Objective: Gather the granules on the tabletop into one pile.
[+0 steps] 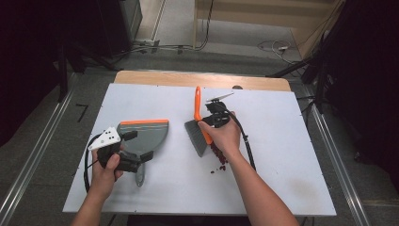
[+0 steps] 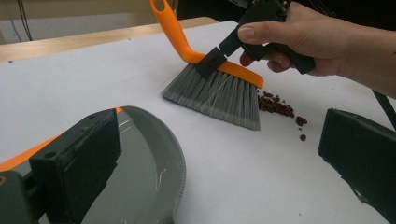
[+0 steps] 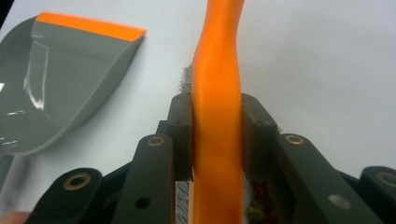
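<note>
Dustpan (image 1: 143, 136) is straddled by spread left fingers (image 2: 74, 158); brush (image 1: 198, 127) at 3 o'clock is pinched by right fingers (image 3: 180, 140), beside red bits (image 2: 278, 106).

dustpan (image 3: 60, 93): glossy grey plastic, orange lip
brush handle (image 3: 217, 93): smooth orange plastic
bristles (image 2: 219, 95): fine grey fibres
table (image 1: 282, 155): matt white

High view: above your side, facing down the tabletop (image 1: 141, 197); gripper views: close, low, sharing the brush (image 2: 219, 88)
</note>
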`<state>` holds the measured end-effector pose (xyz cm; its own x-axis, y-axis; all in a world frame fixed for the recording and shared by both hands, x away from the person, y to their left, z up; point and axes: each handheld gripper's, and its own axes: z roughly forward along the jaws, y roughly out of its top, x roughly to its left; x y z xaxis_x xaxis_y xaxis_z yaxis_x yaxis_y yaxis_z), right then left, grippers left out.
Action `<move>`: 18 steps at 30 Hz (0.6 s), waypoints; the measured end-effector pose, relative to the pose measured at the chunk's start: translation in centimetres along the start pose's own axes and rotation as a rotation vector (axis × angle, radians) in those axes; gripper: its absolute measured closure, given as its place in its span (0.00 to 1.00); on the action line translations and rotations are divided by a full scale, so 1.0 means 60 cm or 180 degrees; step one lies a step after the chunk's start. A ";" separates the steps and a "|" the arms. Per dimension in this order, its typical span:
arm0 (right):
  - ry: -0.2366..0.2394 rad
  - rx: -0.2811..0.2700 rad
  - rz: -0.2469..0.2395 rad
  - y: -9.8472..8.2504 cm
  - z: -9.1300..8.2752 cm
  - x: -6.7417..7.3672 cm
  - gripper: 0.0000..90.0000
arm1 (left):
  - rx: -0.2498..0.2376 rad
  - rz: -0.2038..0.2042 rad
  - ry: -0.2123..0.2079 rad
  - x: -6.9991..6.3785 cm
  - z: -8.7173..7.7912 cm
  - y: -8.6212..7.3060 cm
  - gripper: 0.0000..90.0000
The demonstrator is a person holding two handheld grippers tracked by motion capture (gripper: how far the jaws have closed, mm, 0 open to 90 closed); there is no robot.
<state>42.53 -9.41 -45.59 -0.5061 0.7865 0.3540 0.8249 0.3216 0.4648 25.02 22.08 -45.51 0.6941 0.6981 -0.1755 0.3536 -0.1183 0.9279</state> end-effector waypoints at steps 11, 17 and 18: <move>-0.0134 -0.0087 0.0199 -0.019 -0.028 -0.051 0.75 | 0.0007 -0.0005 0.0009 -0.001 -0.001 0.000 0.00; -0.0175 -0.0133 0.0280 -0.028 -0.039 -0.069 0.75 | 0.0019 -0.0007 0.0003 -0.002 0.001 -0.001 0.00; -0.0176 -0.0151 0.0287 -0.029 -0.040 -0.071 0.75 | 0.0018 -0.0006 0.0005 -0.002 0.001 -0.001 0.00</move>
<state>42.66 -14.59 -45.98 -0.4146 0.8394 0.3515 0.8531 0.2239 0.4713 24.97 21.95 -45.57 0.6926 0.6993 -0.1767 0.3584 -0.1210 0.9257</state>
